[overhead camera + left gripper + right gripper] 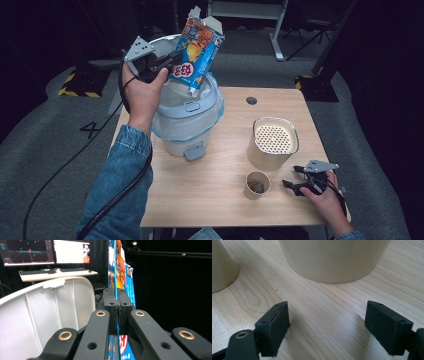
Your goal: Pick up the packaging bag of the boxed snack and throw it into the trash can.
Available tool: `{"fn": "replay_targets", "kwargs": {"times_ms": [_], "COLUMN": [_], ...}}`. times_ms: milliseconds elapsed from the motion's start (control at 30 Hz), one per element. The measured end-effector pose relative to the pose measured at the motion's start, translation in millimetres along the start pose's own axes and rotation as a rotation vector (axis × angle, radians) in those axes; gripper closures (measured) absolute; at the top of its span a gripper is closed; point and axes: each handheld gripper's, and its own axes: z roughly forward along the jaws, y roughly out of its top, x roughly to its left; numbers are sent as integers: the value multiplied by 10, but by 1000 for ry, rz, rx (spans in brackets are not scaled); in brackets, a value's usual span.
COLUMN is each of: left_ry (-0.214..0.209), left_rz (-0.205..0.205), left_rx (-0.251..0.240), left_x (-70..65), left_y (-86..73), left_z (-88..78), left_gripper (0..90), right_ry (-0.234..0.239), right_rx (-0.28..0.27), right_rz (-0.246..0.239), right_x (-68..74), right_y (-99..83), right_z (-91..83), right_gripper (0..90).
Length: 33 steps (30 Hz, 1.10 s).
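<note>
carton [197,47], flattened and pinched tight in the left gripper [170,62], should drop straight down into the lined bin [187,117] while the right gripper [300,180] idles wide open.

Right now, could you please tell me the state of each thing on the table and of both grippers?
Carton: flattened, top flaps open, tilted above the bin.
Bin: lid raised, lined with a bag.
Beige container: upright, perforated insert inside.
Paper cup: upright, brown contents.
Left gripper: shut on the carton.
Right gripper: open, holding nothing, low over the table.
</note>
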Motion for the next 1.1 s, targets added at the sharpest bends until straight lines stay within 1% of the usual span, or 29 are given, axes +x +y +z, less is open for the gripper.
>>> {"fn": "replay_targets", "kwargs": {"times_ms": [233, 300, 367, 467, 600, 633, 667, 700, 733, 767, 800, 833, 867, 933, 1000, 1067, 1100], "left_ry": [13, 14, 23, 33, 34, 27, 27, 2, -10, -16, -5, -5, 8, 0, 9, 3, 3], "left_rz": [-15, -16, -9, -7, -12, -13, -13, -10, 4, 23, 40, 40, 54, 43, 57, 64, 64], "left_rx": [27, 33, 49, 55, 58, 66, 66, 116, 140, 166, 174, 174, 172, 161, 167, 178, 178], "left_x": [0, 2, 7, 6, 6, 10, 10, 11, 5, -5, -16, -16, -19, -22, -30, -43, -43], "left_y": [-80, -88, -107, -128, -154, -171, -171, -175, -172, -164, -152, -152, -122, -107, -104, -114, -114], "left_z": [55, 62, 81, 91, 100, 104, 104, 126, 138, 133, 110, 110, 29, -50, -119, -176, -176], "left_gripper": [888, 887, 886, 884, 880, 876, 850, 779, 655, 506, 415, 356, 339, 333, 327, 329, 329], "right_ry": [0, 0, 0, 0, 0, 0, 0, 0, 0, 0, 0, 0, 0, 0, 0, 0, 0], "right_rx": [0, 0, 0, 0, 0, 0, 0, 0, 0, 0, 0, 0, 0, 0, 0, 0, 0], "right_rz": [0, 0, 0, 0, 0, 1, 0, 0, 0, 1, 0, 0, 0, 0, 0, 0, 0], "right_x": [0, 0, 0, 0, 0, 0, 0, 0, 0, 0, 0, 0, 0, 0, 0, 0, 0], "right_y": [0, 0, 0, 0, 0, 0, 0, 0, 0, 0, 0, 0, 0, 0, 0, 0, 0], "right_z": [0, 0, 0, 0, 0, 0, 0, 0, 0, 0, 0, 0, 0, 0, 0, 0, 0], "right_gripper": [200, 200, 200, 200, 200, 200, 200, 200, 200, 200, 200, 200, 200, 200, 200, 200, 200]}}
